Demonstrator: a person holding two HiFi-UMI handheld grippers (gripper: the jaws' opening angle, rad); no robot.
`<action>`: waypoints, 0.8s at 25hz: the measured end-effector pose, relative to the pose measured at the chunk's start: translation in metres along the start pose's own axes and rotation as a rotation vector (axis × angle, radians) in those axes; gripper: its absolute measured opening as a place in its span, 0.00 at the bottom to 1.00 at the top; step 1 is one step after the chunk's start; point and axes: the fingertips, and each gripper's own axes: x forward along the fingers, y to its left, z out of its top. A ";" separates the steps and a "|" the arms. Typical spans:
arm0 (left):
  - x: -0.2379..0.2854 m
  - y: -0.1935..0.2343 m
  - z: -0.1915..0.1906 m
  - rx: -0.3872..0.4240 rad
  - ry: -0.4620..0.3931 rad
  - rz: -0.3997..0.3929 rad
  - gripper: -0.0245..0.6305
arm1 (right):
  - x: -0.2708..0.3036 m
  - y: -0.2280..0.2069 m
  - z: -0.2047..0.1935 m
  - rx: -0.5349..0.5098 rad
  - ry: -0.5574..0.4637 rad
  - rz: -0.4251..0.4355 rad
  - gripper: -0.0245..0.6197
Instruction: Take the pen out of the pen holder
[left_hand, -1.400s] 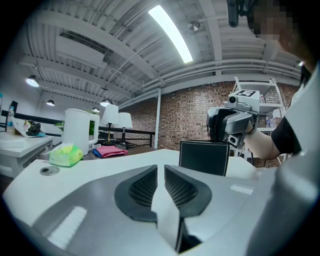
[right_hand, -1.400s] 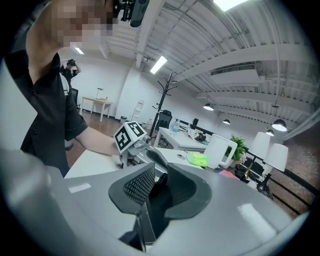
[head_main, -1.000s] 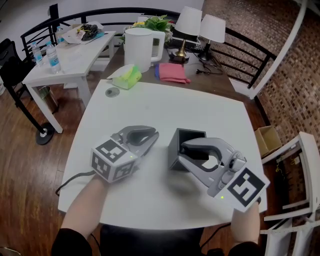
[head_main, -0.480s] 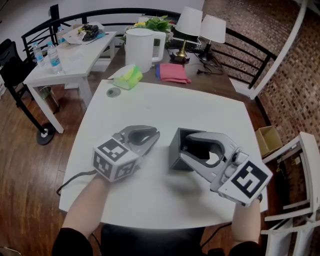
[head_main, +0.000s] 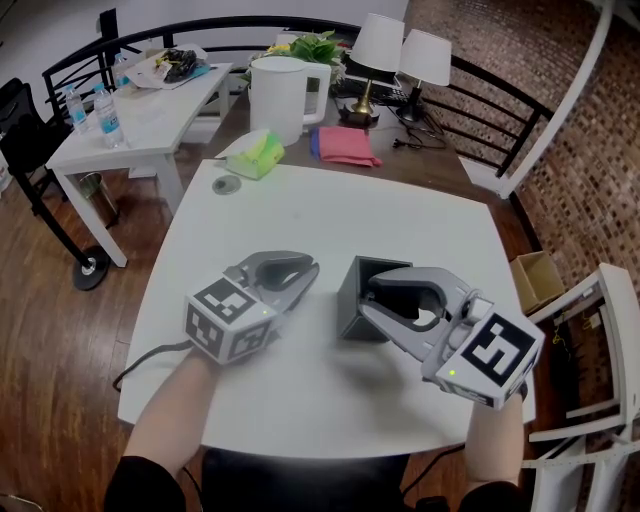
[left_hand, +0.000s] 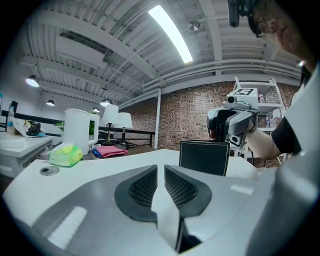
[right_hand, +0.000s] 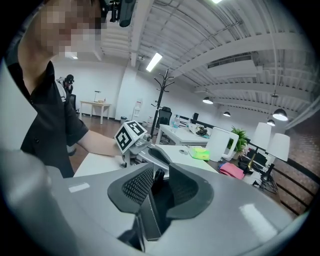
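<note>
Reaching in from the near edge of the white table (head_main: 400, 220), the right gripper (head_main: 372, 298) hangs tilted over the open top of the dark, square pen holder (head_main: 352, 300). Its jaws stand apart and have just been closing. A dark pen (right_hand: 157, 177) rises between them, close to one pad, with no clear squeeze on it. The pen's lower part stays down inside the holder.

Just beside the holder, the left gripper (head_main: 300, 275) lies low over the table. Its jaws are drawn together to a thin slit, with nothing in it.

Farther off, a green packet (head_main: 255, 155) sits by the table's far edge. Behind it on the brown table stands a tall white jug (head_main: 278, 95); I cannot tell what it contains. Plastic bottles (head_main: 105, 115) stand on the side table.
</note>
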 end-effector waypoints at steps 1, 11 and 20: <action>0.000 0.000 0.000 0.001 0.000 0.000 0.10 | 0.001 0.001 -0.001 -0.011 0.014 0.005 0.21; -0.001 -0.001 0.000 0.001 0.000 -0.003 0.10 | -0.017 -0.019 0.020 0.010 -0.072 -0.077 0.15; -0.002 -0.002 0.001 -0.004 0.001 -0.005 0.10 | -0.094 -0.069 0.059 0.114 -0.300 -0.262 0.15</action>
